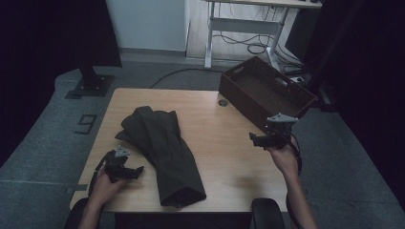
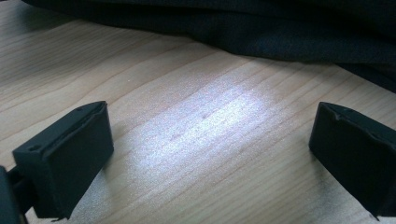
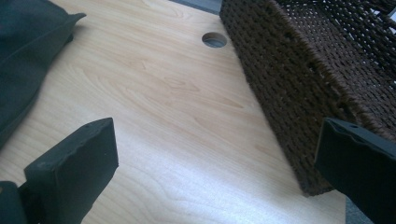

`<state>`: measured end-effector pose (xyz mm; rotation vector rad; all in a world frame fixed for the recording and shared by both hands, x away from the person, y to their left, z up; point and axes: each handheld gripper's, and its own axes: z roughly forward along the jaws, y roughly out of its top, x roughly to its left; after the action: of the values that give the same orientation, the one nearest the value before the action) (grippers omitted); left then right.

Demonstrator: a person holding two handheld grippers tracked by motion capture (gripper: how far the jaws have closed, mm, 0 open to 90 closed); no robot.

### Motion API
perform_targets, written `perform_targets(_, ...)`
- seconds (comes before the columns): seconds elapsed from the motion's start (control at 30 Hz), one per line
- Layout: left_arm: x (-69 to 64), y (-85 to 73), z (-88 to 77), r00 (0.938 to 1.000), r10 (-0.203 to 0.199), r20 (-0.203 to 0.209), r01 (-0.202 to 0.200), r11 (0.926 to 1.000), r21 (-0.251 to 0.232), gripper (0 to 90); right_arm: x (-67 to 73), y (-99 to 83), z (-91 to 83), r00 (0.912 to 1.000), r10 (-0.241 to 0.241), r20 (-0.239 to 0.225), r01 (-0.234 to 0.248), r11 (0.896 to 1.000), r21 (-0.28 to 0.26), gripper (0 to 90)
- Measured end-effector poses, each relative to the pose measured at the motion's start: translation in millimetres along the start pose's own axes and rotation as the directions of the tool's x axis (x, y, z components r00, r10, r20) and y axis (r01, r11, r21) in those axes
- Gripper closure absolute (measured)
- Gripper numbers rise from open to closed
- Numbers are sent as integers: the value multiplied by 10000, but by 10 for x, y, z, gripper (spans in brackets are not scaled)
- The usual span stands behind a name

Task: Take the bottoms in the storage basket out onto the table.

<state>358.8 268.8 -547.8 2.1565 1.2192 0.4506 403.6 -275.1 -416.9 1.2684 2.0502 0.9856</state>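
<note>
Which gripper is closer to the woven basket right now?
Right. The right gripper hangs open just beside the near wall of the woven basket, at the table's right edge. The left gripper sits open across the table, beyond the dark garment.

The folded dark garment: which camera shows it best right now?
The high view: the whole folded dark garment lies on the table. The left gripper view shows its near edge; the right gripper view shows one corner.

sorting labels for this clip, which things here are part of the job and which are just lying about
Part of the job:
dark folded garment
woven basket
left gripper, open
right gripper, open

Just lying about:
desk frame
floor cables
stand base
</note>
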Motion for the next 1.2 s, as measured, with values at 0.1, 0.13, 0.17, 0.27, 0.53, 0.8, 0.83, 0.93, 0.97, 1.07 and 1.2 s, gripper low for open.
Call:
perform_targets(0.1, 0, 0, 0, 10000, -5, -1, 5, 10000, -3, 0, 51, -50, -1, 9999, -64, -78, 64, 10000, -14, 0)
perform_targets(0.13, 0, 0, 1, 10000, -3, 1, 3, 10000, -5, 0, 65, -67, 0, 9999, -50, -103, 49, 10000, -26, 0)
perform_targets(0.17, 0, 0, 0, 10000, -3, 0, 3, 10000, -3, 0, 78, -85, 2, 9999, -42, -137, 42, 10000, -36, 0)
perform_targets(0.27, -1, 0, 1, 10000, -9, -3, 9, 10000, -6, 0, 109, -141, 13, 9998, -73, -184, 72, 10000, -25, 0)
perform_targets(0.53, -1, 0, 0, 10000, -11, -2, 11, 10000, 7, 0, 198, -310, 102, 9996, 9, -277, -13, 9999, -151, 0)
perform_targets(0.8, 0, 1, -1, 10000, -7, 2, 7, 10000, 14, 0, 269, -477, 192, 9988, 237, -418, -241, 9997, -96, 0)
perform_targets(0.83, 0, 1, -1, 10000, -7, 1, 7, 10000, 15, 0, 274, -500, 205, 9989, 227, -406, -229, 9997, -62, 0)
perform_targets(0.93, 0, 1, -1, 10000, -7, 2, 7, 10000, 14, 0, 292, -568, 247, 9988, 273, -410, -273, 9996, 10, 0)
perform_targets(0.97, 0, 1, -1, 10000, -9, 2, 9, 10000, 13, 0, 298, -592, 262, 9988, 270, -405, -269, 9996, 26, 0)
perform_targets(1.07, -2, 1, 0, 10000, -30, 2, 30, 10000, -4, 0, 320, -659, 310, 9984, 343, -440, -336, 9993, 154, 0)
perform_targets(1.2, -1, 1, 0, 10000, -18, 1, 18, 10000, 6, 0, 345, -739, 372, 9976, 437, -529, -422, 9987, 284, 0)
